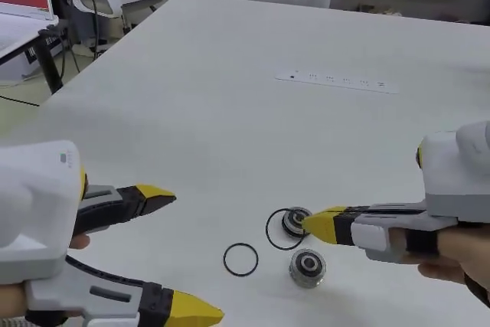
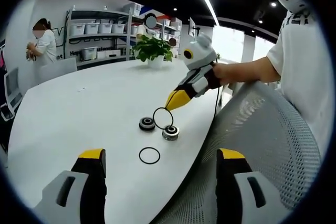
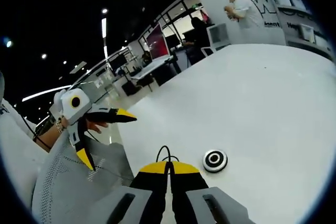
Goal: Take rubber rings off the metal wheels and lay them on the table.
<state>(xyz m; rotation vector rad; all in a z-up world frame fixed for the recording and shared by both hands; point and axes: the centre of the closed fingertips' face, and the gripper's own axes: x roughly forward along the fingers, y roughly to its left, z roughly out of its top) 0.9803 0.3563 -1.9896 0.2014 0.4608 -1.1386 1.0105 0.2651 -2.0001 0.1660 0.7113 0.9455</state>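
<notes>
Right now the rubber ring (image 1: 267, 230) you are working on is pinched at one spot of its band in your right hand-held gripper (image 1: 314, 224), whose yellow jaws are pressed together on it. The loop stands up off the surface, right beside the metal wheel (image 1: 295, 220) it seems to belong to. Whether its lower edge touches that wheel I cannot tell. Gripping the band at its edge makes sense, since that lets the rest of the loop peel clear of the hub.

A second wheel (image 1: 308, 266) sits just beside the first, nearer you. It is too small in the views to say whether it carries a ring. A loose ring (image 1: 240, 259) lies flat on the worktop (image 1: 230, 112) to the left, apart from both wheels. Judging from that, one ring is done and the pinched one is yet to be laid down.

Your left hand-held gripper (image 1: 182, 254) hovers off to the side with its jaws spread wide and nothing between them, probably ready to steady a wheel.

The worktop is a wide, pale, matt slab with a socket strip (image 1: 337, 80) set into it further out. Around it you have a potted plant (image 2: 152, 48) at the far end, shelves (image 2: 97, 27) of storage boxes, a mesh chair (image 2: 262, 129) at your side, and a person (image 2: 42, 43) standing in the background.
</notes>
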